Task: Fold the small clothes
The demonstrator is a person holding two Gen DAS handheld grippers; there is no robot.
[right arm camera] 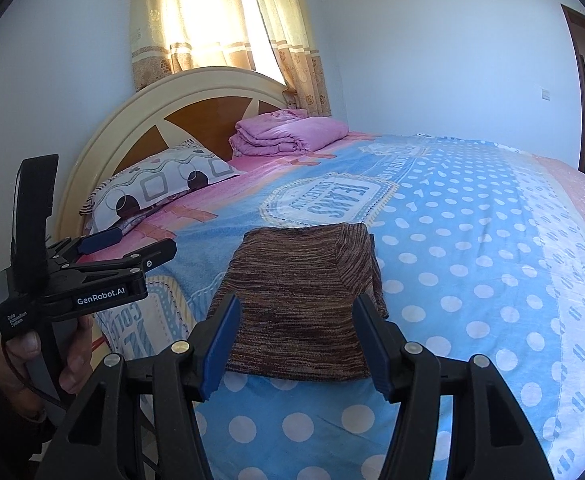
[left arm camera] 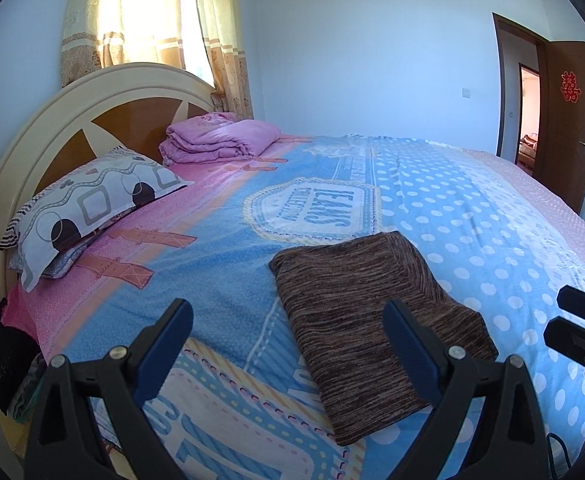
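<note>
Dead ahead of right gripper (right arm camera: 294,344): brown garment (right arm camera: 304,300) flat on bed (right arm camera: 472,280), long axis running away; left gripper (left arm camera: 288,344) offset leftward (both jaws wide, empty).

The bed (left arm camera: 472,208) bears a folded brown garment (left arm camera: 368,320), pillow (left arm camera: 92,204), pink quilt (left arm camera: 220,138).

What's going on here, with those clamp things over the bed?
A person is holding a two-finger gripper in each hand to fold small clothes on a bed. A brown knitted garment lies on the blue dotted bedspread, already folded into a compact rectangle. The left gripper and the right gripper are both open and hover just above the near side of the bed, holding nothing. A patterned pillow and a folded pink quilt sit by the headboard.
</note>
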